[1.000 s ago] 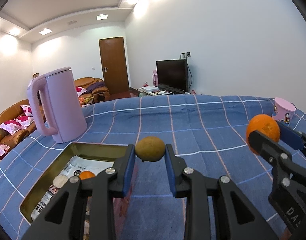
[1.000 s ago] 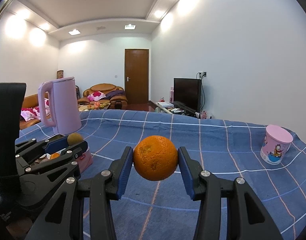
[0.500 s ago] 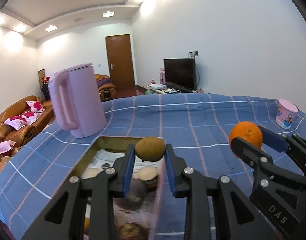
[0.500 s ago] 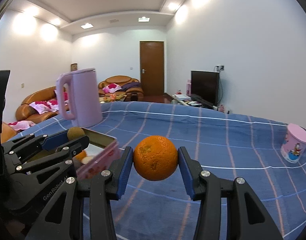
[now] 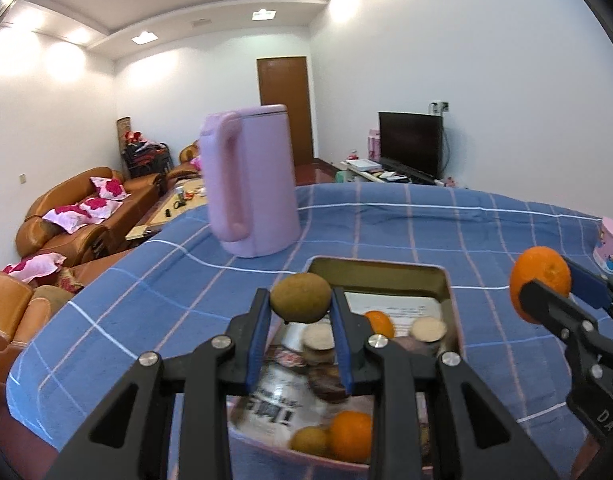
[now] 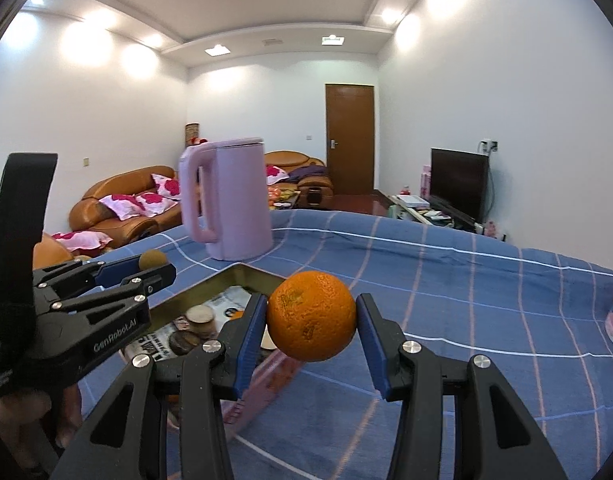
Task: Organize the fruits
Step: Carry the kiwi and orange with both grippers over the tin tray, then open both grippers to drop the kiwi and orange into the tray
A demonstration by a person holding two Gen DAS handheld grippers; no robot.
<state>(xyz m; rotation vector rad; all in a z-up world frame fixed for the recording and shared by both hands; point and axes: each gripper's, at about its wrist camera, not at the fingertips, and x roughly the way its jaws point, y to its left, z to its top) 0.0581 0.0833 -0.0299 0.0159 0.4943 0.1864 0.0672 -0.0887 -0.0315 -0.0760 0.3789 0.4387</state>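
Note:
My left gripper (image 5: 301, 304) is shut on a brown-green kiwi (image 5: 300, 297) and holds it above the open pink tin box (image 5: 452, 312). The box holds oranges (image 5: 351, 436), another kiwi (image 5: 310, 442), round biscuits and printed paper. My right gripper (image 6: 311, 318) is shut on a large orange (image 6: 311, 316), held in the air just right of the box (image 6: 210, 284). The orange also shows in the left wrist view (image 5: 540, 278). The left gripper with the kiwi (image 6: 153, 259) shows at the left of the right wrist view.
A tall pink kettle (image 5: 252, 180) stands on the blue checked tablecloth (image 5: 386, 224) behind the box. A pink cartoon cup (image 5: 608, 250) stands at the far right. Sofas lie beyond the table's left edge; a TV is at the back.
Both grippers have swung left, carrying their fruits. The left one now holds the kiwi over the box, and the orange has come up to the box's right side.

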